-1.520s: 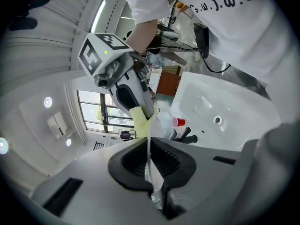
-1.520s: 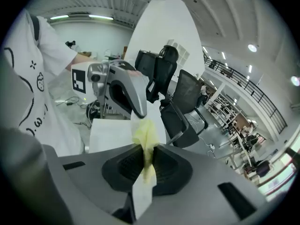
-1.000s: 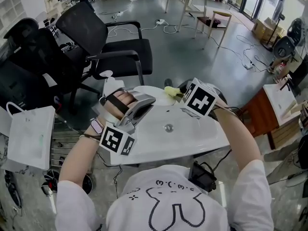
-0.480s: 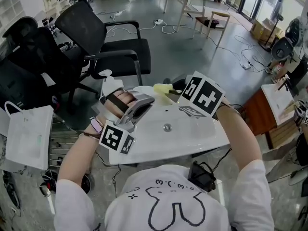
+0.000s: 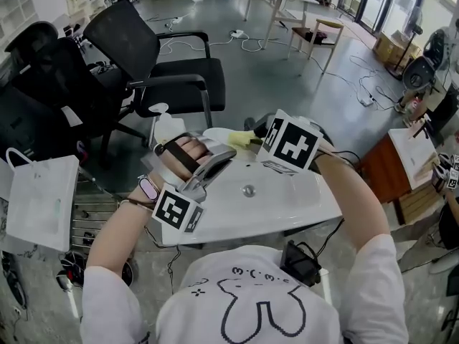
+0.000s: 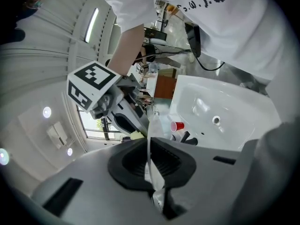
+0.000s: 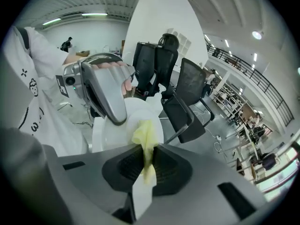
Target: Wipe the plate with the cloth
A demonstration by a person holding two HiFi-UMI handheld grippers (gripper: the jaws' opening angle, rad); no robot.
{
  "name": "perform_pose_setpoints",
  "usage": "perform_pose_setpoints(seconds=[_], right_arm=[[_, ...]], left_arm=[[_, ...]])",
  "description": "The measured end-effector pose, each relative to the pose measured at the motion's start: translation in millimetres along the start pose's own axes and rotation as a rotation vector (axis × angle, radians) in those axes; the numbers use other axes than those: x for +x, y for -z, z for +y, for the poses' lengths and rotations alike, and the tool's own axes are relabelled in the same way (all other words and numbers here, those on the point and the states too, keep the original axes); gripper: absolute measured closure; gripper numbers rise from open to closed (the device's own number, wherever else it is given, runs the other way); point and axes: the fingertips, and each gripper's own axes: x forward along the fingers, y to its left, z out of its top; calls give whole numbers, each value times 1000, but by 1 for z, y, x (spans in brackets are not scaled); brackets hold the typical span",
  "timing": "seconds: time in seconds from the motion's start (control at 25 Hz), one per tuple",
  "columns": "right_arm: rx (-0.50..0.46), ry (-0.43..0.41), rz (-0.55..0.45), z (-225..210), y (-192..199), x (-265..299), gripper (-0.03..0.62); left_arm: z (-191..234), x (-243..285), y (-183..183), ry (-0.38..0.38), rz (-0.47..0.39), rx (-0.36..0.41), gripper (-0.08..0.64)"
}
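Observation:
A white plate (image 5: pixel 217 135) stands on edge over the sink, and my left gripper (image 5: pixel 219 153) is shut on its rim. In the left gripper view the plate (image 6: pixel 153 125) shows edge-on as a thin white line between the shut pads of the left gripper (image 6: pixel 150 147). My right gripper (image 5: pixel 256 141) is shut on a yellow cloth (image 5: pixel 242 139), which lies against the plate's face. In the right gripper view the cloth (image 7: pixel 146 142) hangs out of the right gripper (image 7: pixel 149 154) against the plate (image 7: pixel 123 121), with the left gripper (image 7: pixel 105 93) beyond it.
A white sink (image 5: pixel 287 199) with a metal drain (image 5: pixel 248 190) lies below both grippers. Two black office chairs (image 5: pixel 154 63) stand behind it. A white bag (image 5: pixel 39 203) is at the left, a wooden table (image 5: pixel 401 156) at the right. A red cup (image 6: pixel 177 126) sits beside the sink.
My right gripper has carried the cloth leftward and a little upward across the plate. The left gripper and plate have stayed where they were.

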Motion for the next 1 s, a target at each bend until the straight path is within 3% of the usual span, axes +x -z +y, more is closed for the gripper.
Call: perform_pose_setpoints(seconds=[0.36, 0.64, 1.0], right_arm=[[118, -9, 26, -25, 13, 28, 541], [162, -30, -24, -25, 10, 22, 541], [210, -250, -159, 10, -26, 8, 541]], left_arm=[[0, 1, -5, 2, -7, 14, 540], [-15, 3, 5, 30, 25, 15, 541], [-23, 6, 5, 51, 16, 46, 541]])
